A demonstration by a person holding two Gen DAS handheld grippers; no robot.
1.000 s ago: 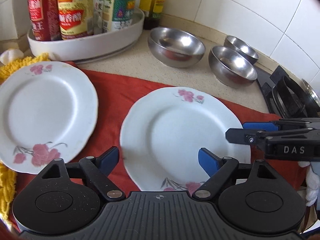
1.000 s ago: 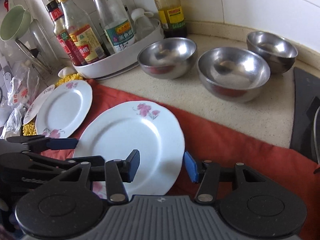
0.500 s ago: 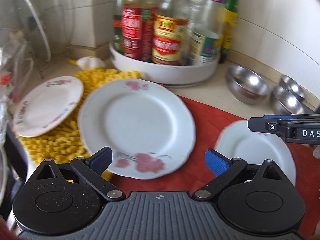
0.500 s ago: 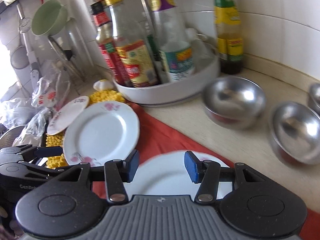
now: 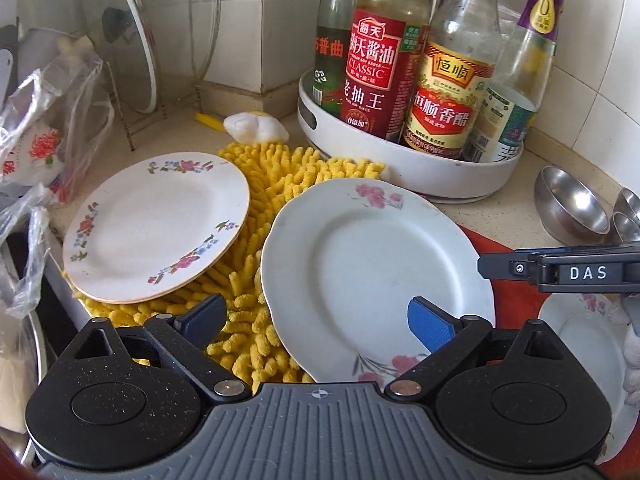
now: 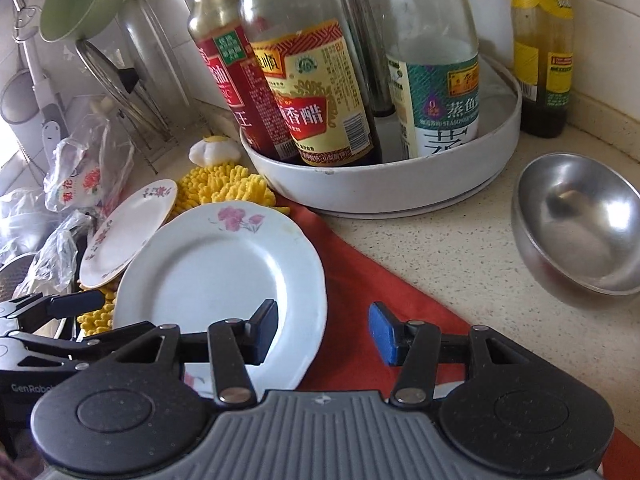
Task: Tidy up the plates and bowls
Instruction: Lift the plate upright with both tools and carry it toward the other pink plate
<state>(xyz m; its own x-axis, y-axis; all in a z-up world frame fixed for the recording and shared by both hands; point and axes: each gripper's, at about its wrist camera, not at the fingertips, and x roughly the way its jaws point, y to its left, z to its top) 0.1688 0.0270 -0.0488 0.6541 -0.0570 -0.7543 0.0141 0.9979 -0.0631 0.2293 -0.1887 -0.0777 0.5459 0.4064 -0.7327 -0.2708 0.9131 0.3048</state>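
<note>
Left gripper (image 5: 316,318): fingers spread wide, holding nothing, poised above the near edge of the pink-rose plate (image 5: 372,280). Right gripper (image 6: 323,332): fingers likewise spread and empty, over the same plate's right rim and the red cloth (image 6: 368,280).

The pink-rose plate lies partly on the red cloth, partly on the yellow chenille mat (image 5: 280,184). To its left, a gold-rimmed floral plate (image 5: 156,226) rests on the mat. A third plate (image 5: 580,344) shows at the near right, partly hidden. Steel bowls (image 5: 572,204) sit on the counter at the far right, beside the white bottle tray (image 5: 408,160).
</note>
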